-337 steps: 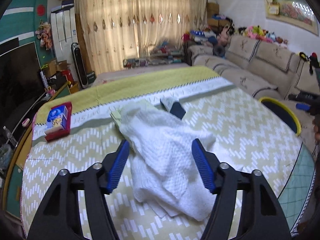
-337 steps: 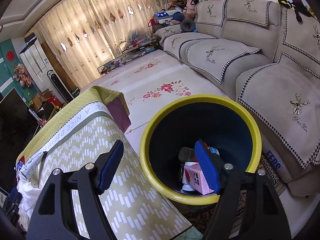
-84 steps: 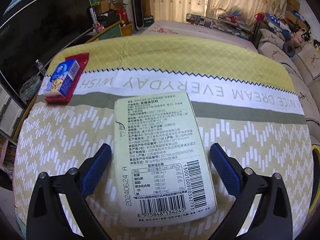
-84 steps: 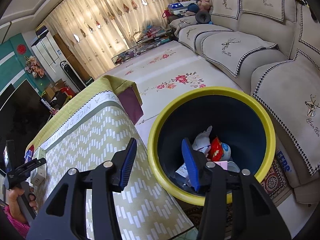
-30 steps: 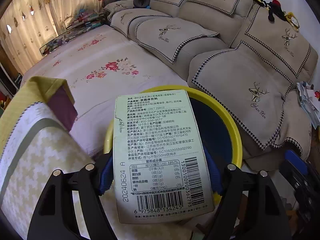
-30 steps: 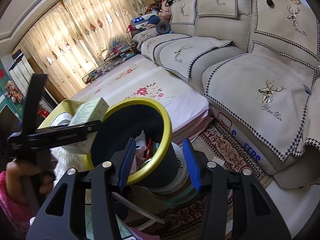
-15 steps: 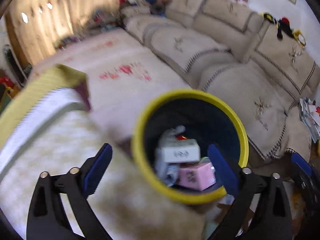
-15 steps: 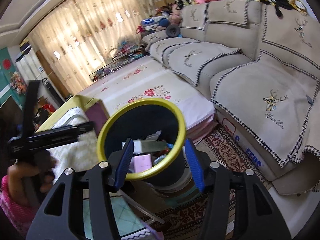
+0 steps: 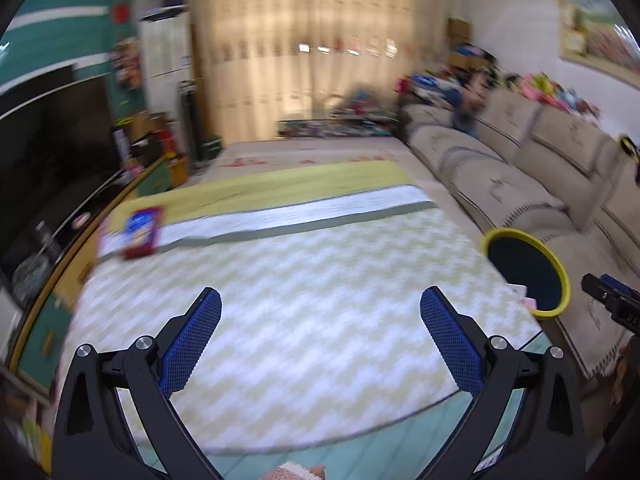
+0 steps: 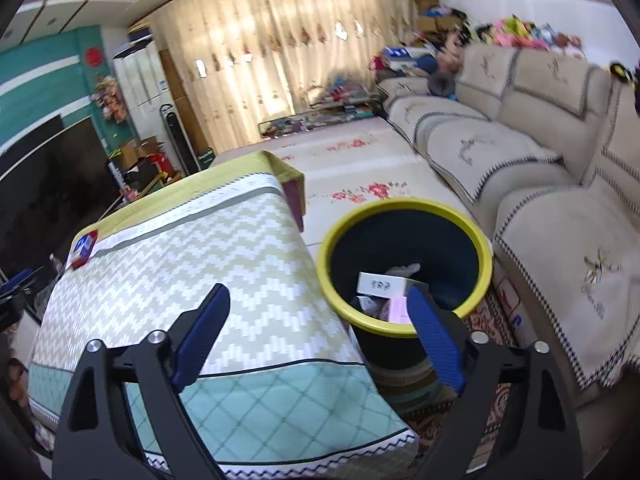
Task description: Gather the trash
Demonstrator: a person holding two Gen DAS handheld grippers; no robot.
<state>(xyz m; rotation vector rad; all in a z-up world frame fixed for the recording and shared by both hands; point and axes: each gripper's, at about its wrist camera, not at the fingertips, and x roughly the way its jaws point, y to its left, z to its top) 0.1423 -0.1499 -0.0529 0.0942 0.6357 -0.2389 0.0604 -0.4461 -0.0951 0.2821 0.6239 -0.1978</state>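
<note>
Since a second ago, the carton you carried over in your left hand-held gripper [image 9: 320, 344] has gone into the bin [image 10: 404, 264], and that gripper has swung back to face the counter [image 9: 304, 280]. Its jaws have just been opening and now stand wide apart with nothing between them. Your right hand-held gripper [image 10: 318, 336] has also just been opening; its jaws are apart and empty, hanging between the counter's near corner and the bin.

In the bin, a white carton [image 10: 380, 284] lies on top, with a pink box [image 10: 394, 308] and crumpled white bits beside it. So that piece looks done, as I judge it.

Left on the counter, as far as the blurred left view shows, is only a blue box on a red tray [image 9: 140, 232] at the far corner from the bin. Whether it counts as trash I cannot tell.

Nothing lies between you and that box. The bin stands on the floor just beside the counter, with the sofa [image 10: 560, 220] close behind it and a rug [image 10: 496, 320] beneath.
</note>
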